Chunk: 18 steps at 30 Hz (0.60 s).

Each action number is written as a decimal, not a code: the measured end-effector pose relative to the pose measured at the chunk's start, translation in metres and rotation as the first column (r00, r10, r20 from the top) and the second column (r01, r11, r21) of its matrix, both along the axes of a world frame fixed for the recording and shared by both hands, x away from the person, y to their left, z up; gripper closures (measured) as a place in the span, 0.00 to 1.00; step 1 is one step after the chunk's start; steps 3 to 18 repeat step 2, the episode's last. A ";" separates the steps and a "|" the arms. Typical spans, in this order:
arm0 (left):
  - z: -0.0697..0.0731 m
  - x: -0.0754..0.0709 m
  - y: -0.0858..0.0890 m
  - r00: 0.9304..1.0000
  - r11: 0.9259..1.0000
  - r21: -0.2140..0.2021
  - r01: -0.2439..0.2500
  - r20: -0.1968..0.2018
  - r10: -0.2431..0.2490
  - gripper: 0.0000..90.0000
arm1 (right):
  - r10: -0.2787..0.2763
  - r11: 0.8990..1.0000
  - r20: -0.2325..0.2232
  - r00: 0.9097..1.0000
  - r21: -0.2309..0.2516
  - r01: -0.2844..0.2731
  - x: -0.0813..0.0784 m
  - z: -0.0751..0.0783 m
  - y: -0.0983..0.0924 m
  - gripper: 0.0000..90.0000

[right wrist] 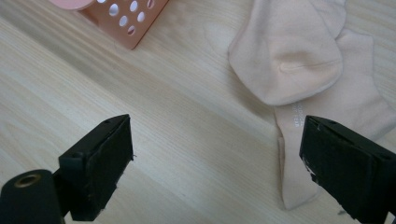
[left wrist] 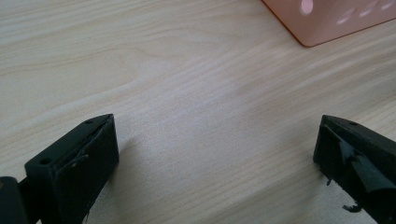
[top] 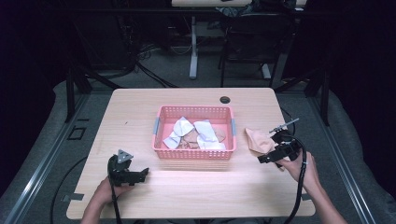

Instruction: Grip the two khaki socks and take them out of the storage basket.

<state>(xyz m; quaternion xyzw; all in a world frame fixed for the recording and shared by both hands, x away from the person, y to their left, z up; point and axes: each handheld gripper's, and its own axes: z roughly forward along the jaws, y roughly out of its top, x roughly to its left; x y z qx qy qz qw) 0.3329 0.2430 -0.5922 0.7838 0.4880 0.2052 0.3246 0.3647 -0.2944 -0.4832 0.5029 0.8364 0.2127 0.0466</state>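
Note:
A pink perforated basket (top: 195,152) stands mid-table and holds several white and tan cloth pieces (top: 196,133). To its right a pale peach sock (top: 258,140) lies crumpled on the wood. My right gripper (top: 268,157) hovers at the sock's near edge; in the right gripper view its jaws stand wide apart over bare wood, the sock (right wrist: 299,60) lying ahead and beside the right jaw, nothing gripped. My left gripper (top: 140,175) rests low at the front left, open, with only bare table between its jaws (left wrist: 210,154). The basket's corner (left wrist: 327,18) lies ahead of it.
A round cable hole (top: 225,99) sits at the table's far edge. Black cables trail from both grippers off the front edge. Beyond the table are desk legs, a chair and dark floor.

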 end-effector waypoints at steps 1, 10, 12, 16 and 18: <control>0.000 0.000 0.000 1.000 1.000 -0.001 0.001 0.000 -0.001 0.00 | -0.003 1.000 0.001 1.000 0.010 0.003 0.000 -0.001 0.000 0.10; 0.000 0.000 0.000 1.000 1.000 -0.001 0.001 0.000 -0.001 0.00 | -0.003 1.000 0.002 1.000 0.015 0.003 0.000 -0.001 0.000 0.11; 0.000 0.000 0.000 1.000 1.000 -0.001 0.001 0.000 -0.001 0.00 | -0.003 1.000 0.002 1.000 0.015 0.003 0.000 -0.001 0.000 0.11; 0.000 0.000 0.000 1.000 1.000 -0.001 0.001 0.000 -0.001 0.00 | -0.003 1.000 0.002 1.000 0.015 0.003 0.000 -0.001 0.000 0.11; 0.000 0.000 0.000 1.000 1.000 -0.001 0.001 0.000 -0.001 0.00 | -0.003 1.000 0.002 1.000 0.015 0.003 0.000 -0.001 0.000 0.11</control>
